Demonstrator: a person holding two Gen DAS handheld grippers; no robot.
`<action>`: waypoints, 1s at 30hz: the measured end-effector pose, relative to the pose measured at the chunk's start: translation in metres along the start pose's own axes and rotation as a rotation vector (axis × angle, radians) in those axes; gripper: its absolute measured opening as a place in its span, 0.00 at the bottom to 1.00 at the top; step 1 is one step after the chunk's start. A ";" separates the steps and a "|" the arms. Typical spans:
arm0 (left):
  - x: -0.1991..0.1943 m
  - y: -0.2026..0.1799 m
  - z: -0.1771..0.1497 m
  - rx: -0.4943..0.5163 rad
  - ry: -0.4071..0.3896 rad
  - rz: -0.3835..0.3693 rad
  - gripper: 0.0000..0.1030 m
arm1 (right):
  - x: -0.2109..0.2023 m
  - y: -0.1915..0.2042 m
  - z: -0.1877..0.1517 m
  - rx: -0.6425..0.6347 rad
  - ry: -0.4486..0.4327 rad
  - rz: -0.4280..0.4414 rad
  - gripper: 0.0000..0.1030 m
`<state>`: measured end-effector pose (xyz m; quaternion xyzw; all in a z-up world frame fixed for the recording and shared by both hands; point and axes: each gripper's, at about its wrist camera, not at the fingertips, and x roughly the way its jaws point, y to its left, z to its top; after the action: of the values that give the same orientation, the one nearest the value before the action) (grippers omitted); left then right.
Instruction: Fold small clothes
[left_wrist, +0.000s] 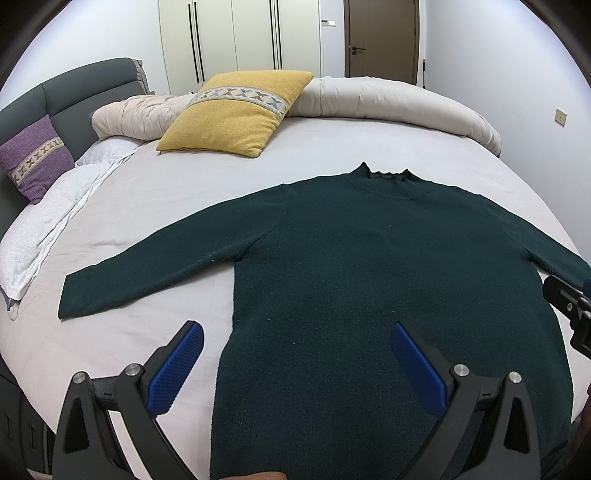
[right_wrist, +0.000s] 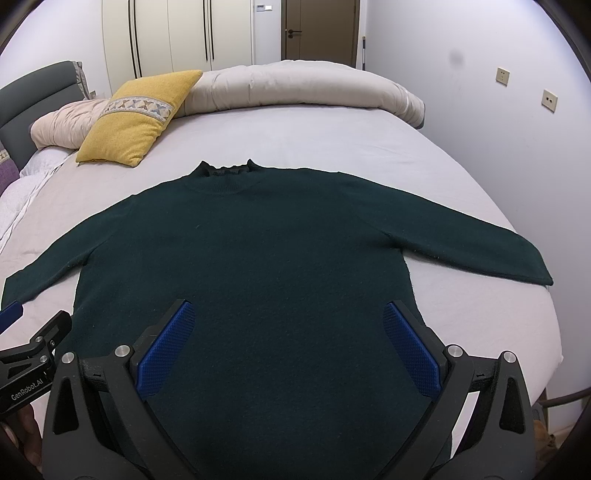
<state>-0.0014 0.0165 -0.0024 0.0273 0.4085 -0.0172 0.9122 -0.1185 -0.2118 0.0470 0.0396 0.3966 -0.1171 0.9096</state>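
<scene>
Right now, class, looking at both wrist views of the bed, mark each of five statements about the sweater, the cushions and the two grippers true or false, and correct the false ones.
1. The dark green sweater lies flat on the bed with both sleeves spread out. True.
2. The left gripper is shut on a sleeve. False: its jaws stand wide open and hold nothing.
3. A yellow cushion lies beyond the sweater's collar, apart from it. True.
4. The sweater is already folded in half. False: it is fully spread, with no fold made.
5. The right gripper is open over the sweater's lower body. True.
</scene>
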 end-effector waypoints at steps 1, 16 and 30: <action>0.000 0.000 0.000 0.000 0.000 0.001 1.00 | 0.000 0.000 0.000 0.000 0.000 0.001 1.00; 0.000 0.000 0.000 0.000 0.000 0.000 1.00 | 0.000 0.001 -0.001 -0.001 0.002 0.001 1.00; 0.002 -0.007 0.001 0.000 0.001 -0.016 1.00 | 0.009 -0.008 -0.003 0.023 0.012 0.007 1.00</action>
<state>0.0005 0.0098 -0.0037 0.0241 0.4093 -0.0243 0.9118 -0.1171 -0.2212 0.0381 0.0522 0.4006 -0.1181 0.9071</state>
